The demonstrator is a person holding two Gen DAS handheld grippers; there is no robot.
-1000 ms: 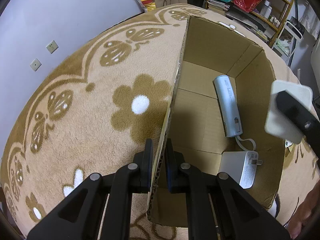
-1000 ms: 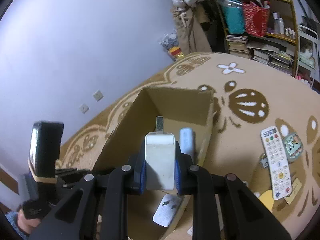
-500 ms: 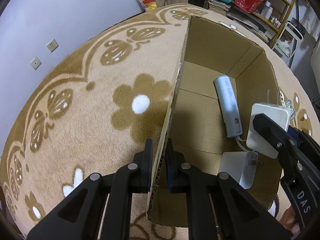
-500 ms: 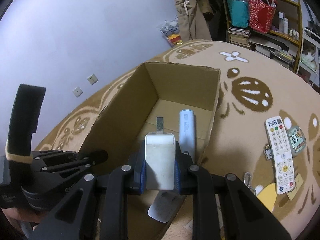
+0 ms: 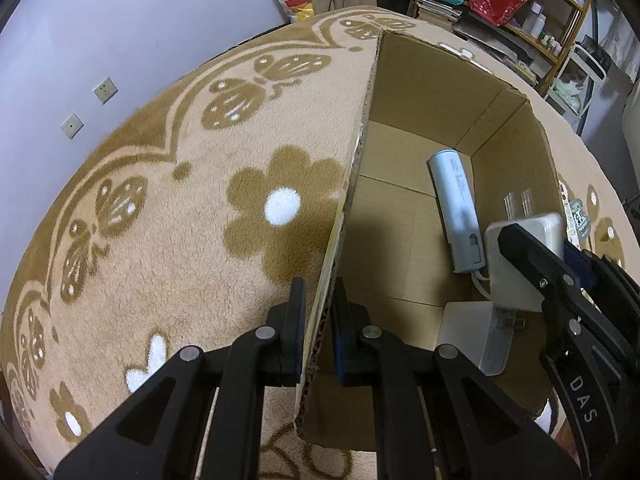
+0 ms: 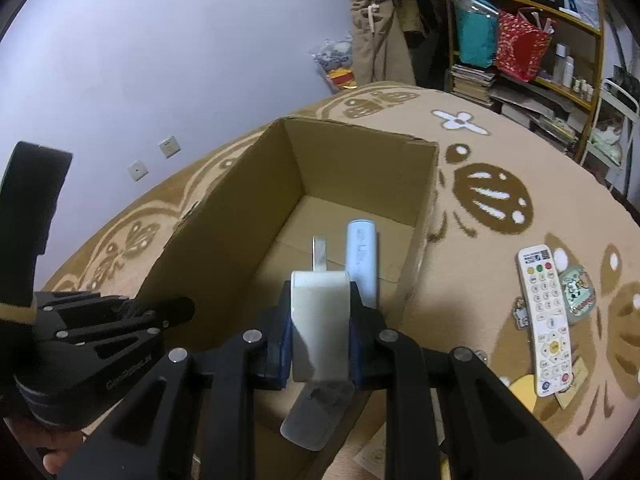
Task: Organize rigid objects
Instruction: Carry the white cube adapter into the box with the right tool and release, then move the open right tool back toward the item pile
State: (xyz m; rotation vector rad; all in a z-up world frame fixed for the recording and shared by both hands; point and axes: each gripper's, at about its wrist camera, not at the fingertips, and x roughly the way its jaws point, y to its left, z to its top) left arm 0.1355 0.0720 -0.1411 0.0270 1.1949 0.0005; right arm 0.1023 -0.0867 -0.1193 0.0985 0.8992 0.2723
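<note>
- My right gripper (image 6: pixel 319 330) is clenched on a white plug adapter (image 6: pixel 318 320), prongs pointing away from me. A second ago it hung above the right wall of the cardboard box (image 5: pixel 420 92); now it has dropped inside the box mouth, over the near right corner.
- My left gripper (image 5: pixel 316 330) is unchanged: jaws pinched on the box's near-left wall edge, steadying it.
- Already in the box: a pale blue-grey cylinder device (image 5: pixel 456 212) along the right wall, and a flat white charger (image 5: pixel 480 336) on the floor just below the adapter.
- Meaning, as I judge it: carry is done, release is next. The adapter would likely land on or beside the charger.
- Left out on the rug (image 6: pixel 500 152), to the right: a white remote (image 6: pixel 544 320) and small trinkets. Sorting is only partway.
</note>
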